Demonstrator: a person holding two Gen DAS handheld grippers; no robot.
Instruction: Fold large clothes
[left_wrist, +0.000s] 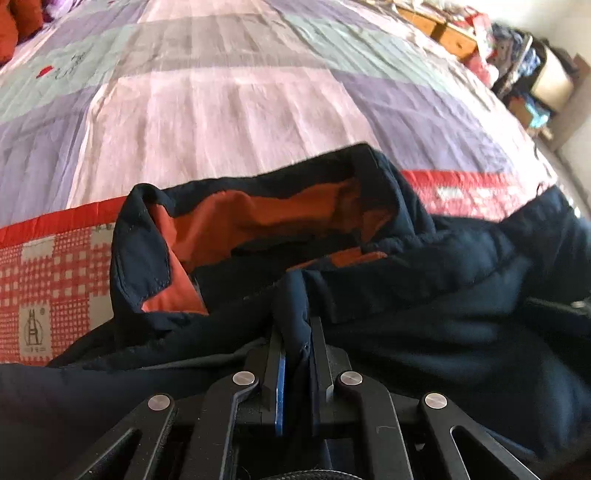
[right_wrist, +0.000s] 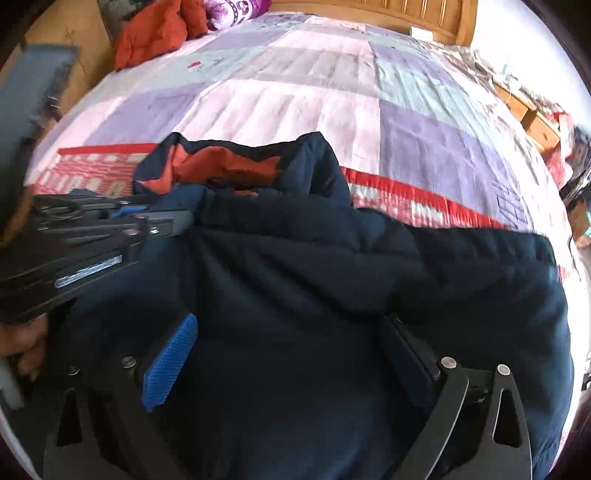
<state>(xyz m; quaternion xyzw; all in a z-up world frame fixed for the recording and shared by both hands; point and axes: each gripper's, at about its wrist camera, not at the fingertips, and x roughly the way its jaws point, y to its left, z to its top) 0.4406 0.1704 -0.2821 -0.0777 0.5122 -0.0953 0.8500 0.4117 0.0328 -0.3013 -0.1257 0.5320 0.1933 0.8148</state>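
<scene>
Only our right wrist view shows the right gripper (right_wrist: 291, 354) with jaws spread wide over the navy jacket (right_wrist: 314, 295) at the bed's (right_wrist: 332, 92) near edge, collar toward the headboard, left gripper (left_wrist: 295, 332) pinching its fabric

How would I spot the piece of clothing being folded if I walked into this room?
Find the big bed covered by a patchwork quilt in lilac, pink and pale green. At its near, red-bordered edge lies a dark navy jacket, pinched by the left gripper. Its orange collar lining sets it apart from the all-orange bundle at the far end.
</scene>
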